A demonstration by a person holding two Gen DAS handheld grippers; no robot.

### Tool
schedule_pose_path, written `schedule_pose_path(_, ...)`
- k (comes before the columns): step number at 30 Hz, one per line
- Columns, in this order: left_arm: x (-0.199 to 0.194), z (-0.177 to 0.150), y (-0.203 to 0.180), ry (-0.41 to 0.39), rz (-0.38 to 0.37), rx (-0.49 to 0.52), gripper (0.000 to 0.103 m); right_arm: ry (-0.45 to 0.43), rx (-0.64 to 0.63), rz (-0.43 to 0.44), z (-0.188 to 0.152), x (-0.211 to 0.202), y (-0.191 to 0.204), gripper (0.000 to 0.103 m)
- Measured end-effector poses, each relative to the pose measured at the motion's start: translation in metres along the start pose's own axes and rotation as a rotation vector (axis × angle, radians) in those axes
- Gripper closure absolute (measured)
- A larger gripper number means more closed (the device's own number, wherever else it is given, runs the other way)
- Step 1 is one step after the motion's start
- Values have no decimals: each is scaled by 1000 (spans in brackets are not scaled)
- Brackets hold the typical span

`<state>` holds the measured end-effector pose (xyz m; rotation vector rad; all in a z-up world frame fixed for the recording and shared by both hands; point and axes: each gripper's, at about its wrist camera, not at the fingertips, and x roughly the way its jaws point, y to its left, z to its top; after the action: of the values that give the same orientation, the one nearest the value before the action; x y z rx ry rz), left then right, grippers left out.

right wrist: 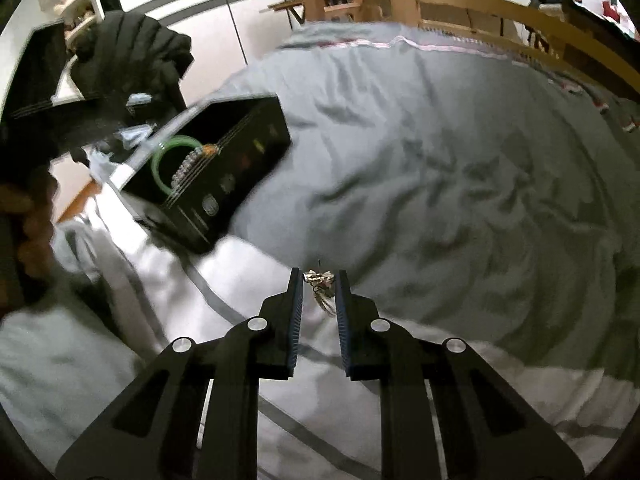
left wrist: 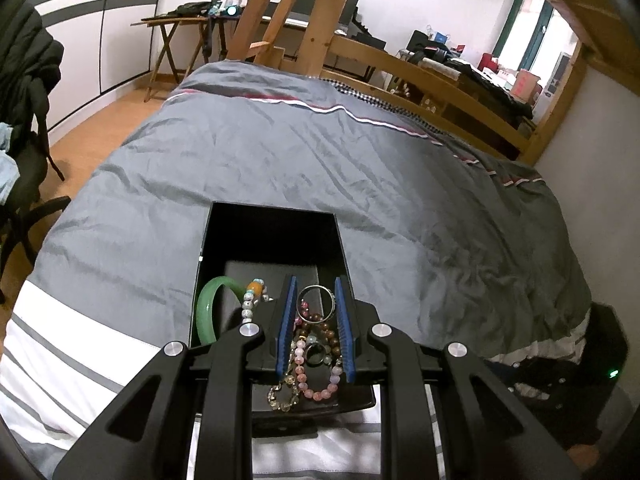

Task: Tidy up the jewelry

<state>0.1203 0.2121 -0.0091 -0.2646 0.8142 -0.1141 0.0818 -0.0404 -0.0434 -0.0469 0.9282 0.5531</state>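
Bracelets already fill the black box (left wrist: 272,236) under the left gripper's (left wrist: 316,284) part-open, empty fingers, while the right gripper (right wrist: 319,276) pinches a silver trinket (right wrist: 318,278) not yet boxed.

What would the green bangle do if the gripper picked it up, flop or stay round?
The green bangle looks like one solid glossy ring, so it would probably stay round. Its smooth surface may slip between pads. Leaning on its edge in the black box, it might roll if nudged.
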Motion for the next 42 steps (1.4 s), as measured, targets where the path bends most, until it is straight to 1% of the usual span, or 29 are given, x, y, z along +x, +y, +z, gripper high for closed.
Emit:
schedule_pose_path(2,1,0,3,4,-1,-13,85,-19,-19,11,11,-3,10,86)
schedule_pose_path(7,3,0,10,11,4,-45,85,-86,-71,73,41,-14,44,86)
schedule_pose_path(11,5,0,15,16,3,-71,85,-110,-124,118,64,-8,73,86)
schedule_pose_path(13,5,-1,19,16,-1,-90,85,-111,-142,131,69,-3,84,86)
schedule_pose_path(17,8,-3,29,22,-35,-133,85,-99,-167,163,74,16,100,86)
schedule_pose_path(24,10,-3,39,17,-55,-179,85,-54,-171,182,73,42,108,85)
schedule_pose_path(25,10,-4,39,14,-57,-179,79,-48,-171,175,72,45,109,85)
schedule_pose_path(26,9,-4,37,11,-54,-177,66,-44,-172,168,72,47,109,83)
schedule_pose_path(28,6,-4,36,-8,-37,-166,55,-38,-171,158,70,50,108,65)
schedule_pose_path(29,4,-4,35,-16,-37,-164,53,-42,-168,151,69,51,107,37)
schedule_pose_path(30,3,-3,34,-20,-37,-161,52,-55,-164,145,68,50,106,15)
schedule_pose_path(31,3,-3,34,-22,-34,-160,48,-83,-154,143,67,47,104,12)
schedule_pose_path(32,3,-3,33,-23,-28,-159,45,-126,-146,153,65,41,101,12)
schedule_pose_path(33,3,-4,33,-26,-25,-160,44,-138,-146,151,64,40,100,12)
schedule_pose_path(34,3,-3,33,-29,-23,-162,39,-139,-144,142,64,38,98,12)
schedule_pose_path(35,2,-3,34,-36,-18,-165,28,-139,-141,135,64,37,96,11)
schedule_pose_path(36,0,-3,34,-49,-6,-170,23,-140,-137,131,63,35,94,9)
schedule_pose_path(39,-12,-2,31,-100,4,-170,17,-151,-125,110,60,27,89,5)
schedule_pose_path(40,-16,-2,30,-114,16,-168,10,-160,-117,111,59,23,87,4)
schedule_pose_path(42,-29,-1,26,-158,50,-161,10,-180,-103,108,58,12,86,4)
